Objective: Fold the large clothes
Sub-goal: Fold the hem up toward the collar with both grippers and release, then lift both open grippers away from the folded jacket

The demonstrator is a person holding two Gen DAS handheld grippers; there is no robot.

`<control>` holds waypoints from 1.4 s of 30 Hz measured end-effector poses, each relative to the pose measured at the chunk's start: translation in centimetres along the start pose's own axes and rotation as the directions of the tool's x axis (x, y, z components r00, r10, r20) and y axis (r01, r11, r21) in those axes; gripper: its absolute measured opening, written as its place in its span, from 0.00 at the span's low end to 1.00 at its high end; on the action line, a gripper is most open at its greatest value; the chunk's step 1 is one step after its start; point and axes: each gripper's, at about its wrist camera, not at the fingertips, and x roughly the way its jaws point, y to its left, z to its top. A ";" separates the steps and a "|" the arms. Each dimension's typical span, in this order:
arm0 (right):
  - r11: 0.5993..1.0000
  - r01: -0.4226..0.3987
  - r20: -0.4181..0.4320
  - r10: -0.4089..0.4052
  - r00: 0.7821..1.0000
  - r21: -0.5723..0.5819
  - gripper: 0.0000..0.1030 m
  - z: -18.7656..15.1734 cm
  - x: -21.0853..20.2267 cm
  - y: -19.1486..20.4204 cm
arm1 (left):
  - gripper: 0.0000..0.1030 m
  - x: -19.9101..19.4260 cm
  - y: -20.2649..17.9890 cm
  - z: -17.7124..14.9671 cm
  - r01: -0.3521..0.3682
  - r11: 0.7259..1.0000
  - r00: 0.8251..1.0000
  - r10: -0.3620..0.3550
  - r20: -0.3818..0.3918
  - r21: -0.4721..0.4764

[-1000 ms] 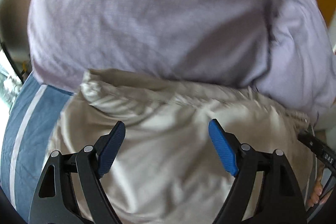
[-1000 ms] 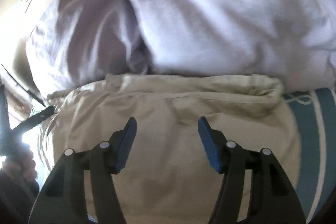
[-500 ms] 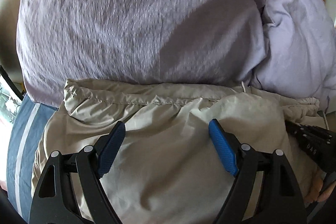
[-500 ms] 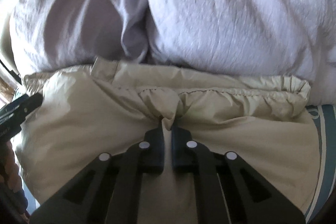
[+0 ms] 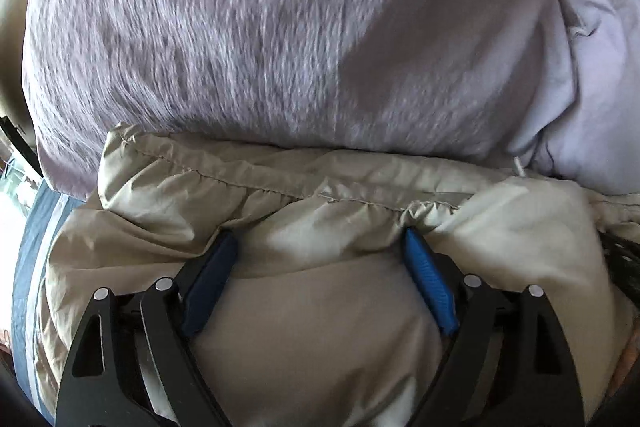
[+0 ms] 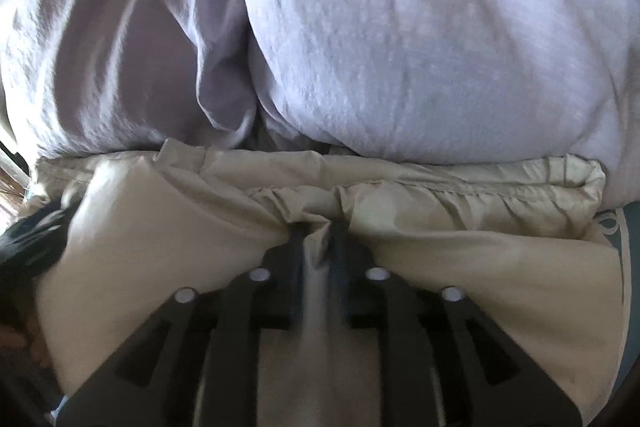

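1. The beige garment (image 5: 320, 327), a thin, shiny piece with a gathered, stitched hem (image 5: 280, 187), lies flat on a blue bedcover with pale stripes (image 5: 32, 267). Its far edge runs along the foot of two lilac pillows.
2. In the left wrist view the left gripper (image 5: 318, 243) is down on the cloth just short of the gathered hem. Its blue pads (image 5: 430, 287) stand wide apart with their tips pressing into the fabric, and a broad bulge of it sits between them. They do not squeeze it.
3. In the right wrist view the right gripper (image 6: 318, 227) has its fingers close together, and a narrow ridge of the beige garment (image 6: 480, 267) rises in the slit between them. Its jaws have just been opening, and motion blur hides whether the pads press on that ridge.
4. The left pillow (image 5: 240, 27) and the right pillow (image 5: 592, 67) meet in a deep crease, and both touch the garment's hem.
5. A white cord (image 5: 520, 167) pokes out at the hem beside the right pillow.
6. At the left edge of the right wrist view, the other gripper shows as a dark blurred shape on the cloth.
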 end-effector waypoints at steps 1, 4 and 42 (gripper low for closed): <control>1.000 -0.006 0.011 0.006 1.000 0.009 0.32 -0.2 -0.7 -0.8 | 0.84 0.2 -0.2 0.0 -0.001 1.000 1.000 0.001 0.000 0.001; 0.999 -0.029 0.070 0.026 0.997 0.034 0.41 -1.0 -3.1 -3.1 | 0.84 0.6 -0.3 -0.2 0.006 1.000 1.000 -0.006 -0.002 -0.008; 0.963 0.261 0.098 -0.267 0.959 0.071 0.50 -4.6 2.7 -9.6 | 0.89 5.4 1.1 -2.2 0.023 0.999 1.000 -0.023 0.008 -0.026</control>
